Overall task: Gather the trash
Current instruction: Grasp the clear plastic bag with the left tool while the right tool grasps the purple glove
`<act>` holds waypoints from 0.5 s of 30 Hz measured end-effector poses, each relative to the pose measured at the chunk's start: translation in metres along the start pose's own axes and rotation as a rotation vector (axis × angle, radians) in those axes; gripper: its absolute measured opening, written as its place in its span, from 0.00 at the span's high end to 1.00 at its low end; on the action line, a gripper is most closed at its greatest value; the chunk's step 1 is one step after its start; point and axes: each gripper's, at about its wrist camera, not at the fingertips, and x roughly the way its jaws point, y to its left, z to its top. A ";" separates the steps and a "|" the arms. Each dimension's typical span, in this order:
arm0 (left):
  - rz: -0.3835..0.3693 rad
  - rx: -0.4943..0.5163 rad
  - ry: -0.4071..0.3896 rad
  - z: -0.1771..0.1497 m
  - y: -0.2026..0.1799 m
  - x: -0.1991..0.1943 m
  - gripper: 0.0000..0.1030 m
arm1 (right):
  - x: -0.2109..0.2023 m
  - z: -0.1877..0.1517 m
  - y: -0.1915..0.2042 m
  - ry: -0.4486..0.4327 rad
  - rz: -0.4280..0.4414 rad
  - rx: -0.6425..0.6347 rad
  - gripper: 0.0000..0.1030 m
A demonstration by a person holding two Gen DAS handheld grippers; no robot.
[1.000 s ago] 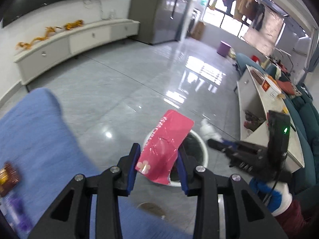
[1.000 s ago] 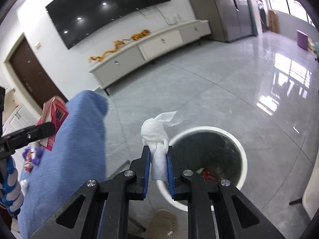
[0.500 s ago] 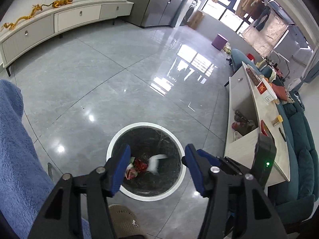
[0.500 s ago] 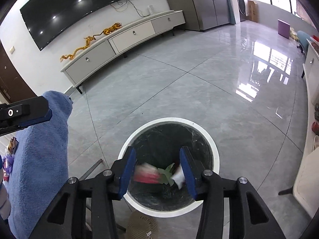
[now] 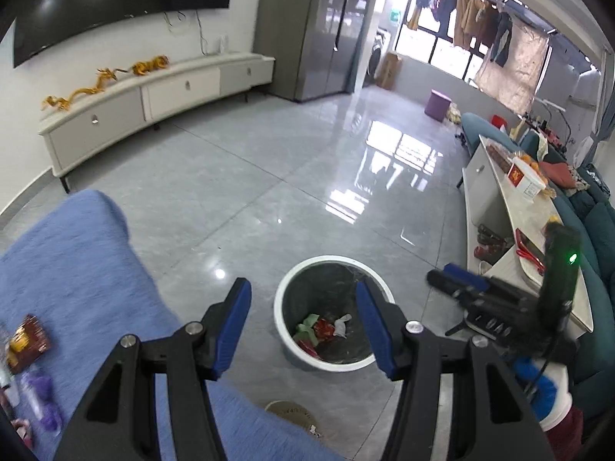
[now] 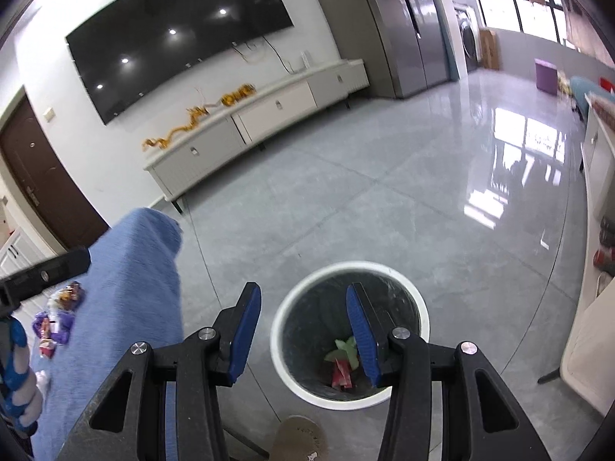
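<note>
Both grippers are being held above the bin [image 5: 285, 336], jaws parted and empty: left gripper [image 5: 303, 324] wider, right gripper [image 6: 303, 332] narrower. Trash [image 5: 322, 328] is lying on the bin's bottom. More wrappers [image 6: 57, 319] are lying on the blue-covered table [image 5: 73, 265], whose edge is bordering open floor [image 5: 276, 199].

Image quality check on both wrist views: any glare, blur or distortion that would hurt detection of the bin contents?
Left wrist: strong window glare on the floor, clear of the bin; trash inside reads fairly sharp; fisheye bends the cabinet; right gripper slightly soft. Right wrist: same glare at right; the gripper's right finger hides part of the trash; edges smeared.
</note>
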 end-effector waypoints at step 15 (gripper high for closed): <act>0.193 -0.122 -0.177 -0.082 0.124 -0.154 0.46 | -0.065 0.014 0.104 -0.122 0.096 -0.171 0.57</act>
